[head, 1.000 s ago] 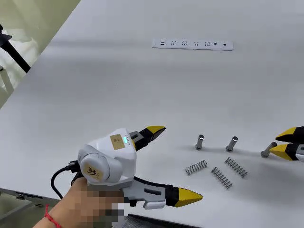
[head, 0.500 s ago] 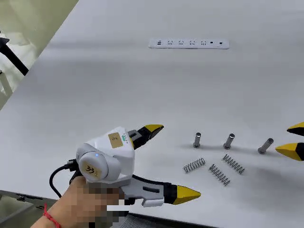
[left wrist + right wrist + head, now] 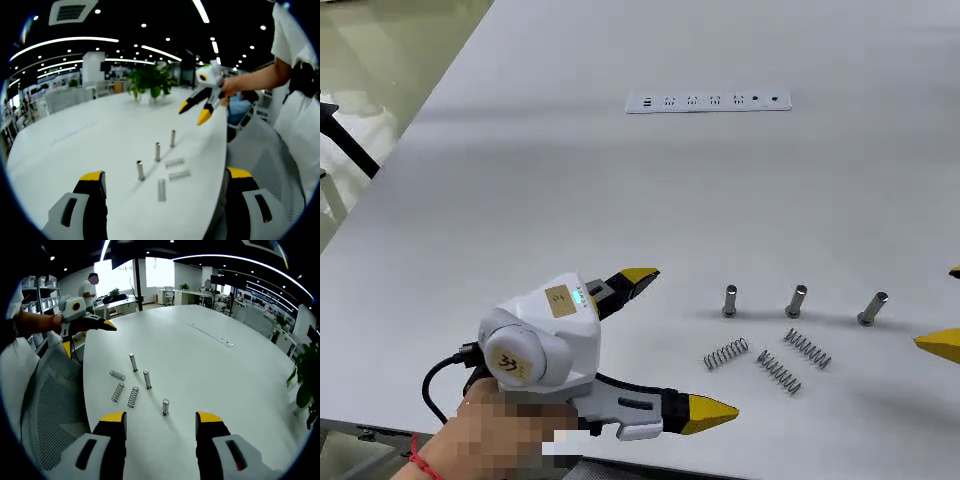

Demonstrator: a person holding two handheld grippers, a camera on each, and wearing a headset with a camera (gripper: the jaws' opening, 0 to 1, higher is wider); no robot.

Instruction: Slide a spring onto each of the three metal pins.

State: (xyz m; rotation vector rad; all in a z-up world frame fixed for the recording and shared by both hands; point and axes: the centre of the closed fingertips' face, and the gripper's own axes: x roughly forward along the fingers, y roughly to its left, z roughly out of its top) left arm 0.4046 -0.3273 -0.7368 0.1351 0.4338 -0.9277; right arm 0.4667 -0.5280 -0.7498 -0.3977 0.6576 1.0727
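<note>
Three short metal pins stand upright in a row on the white table: left pin [image 3: 730,299], middle pin [image 3: 796,299], right pin [image 3: 872,308]. In front of them lie three loose springs [image 3: 726,352] [image 3: 778,371] [image 3: 807,348], none on a pin. My left gripper [image 3: 675,342] is open at the near edge, left of the springs, with nothing between its jaws. My right gripper [image 3: 950,310] is open at the right edge, apart from the right pin. The left gripper view has the pins [image 3: 157,151] and springs [image 3: 180,175] ahead. In the right gripper view the nearest pin [image 3: 165,407] stands just beyond the open jaws.
A white power strip [image 3: 708,101] lies far back on the table. The table's near edge runs just below the left gripper, and its left edge drops to the floor [image 3: 380,60]. A potted plant [image 3: 152,80] stands at the far end of the table.
My right gripper has drawn back to the right, away from the right-hand pin, and stays open. The left gripper has hardly moved. The head camera has shifted a little.
</note>
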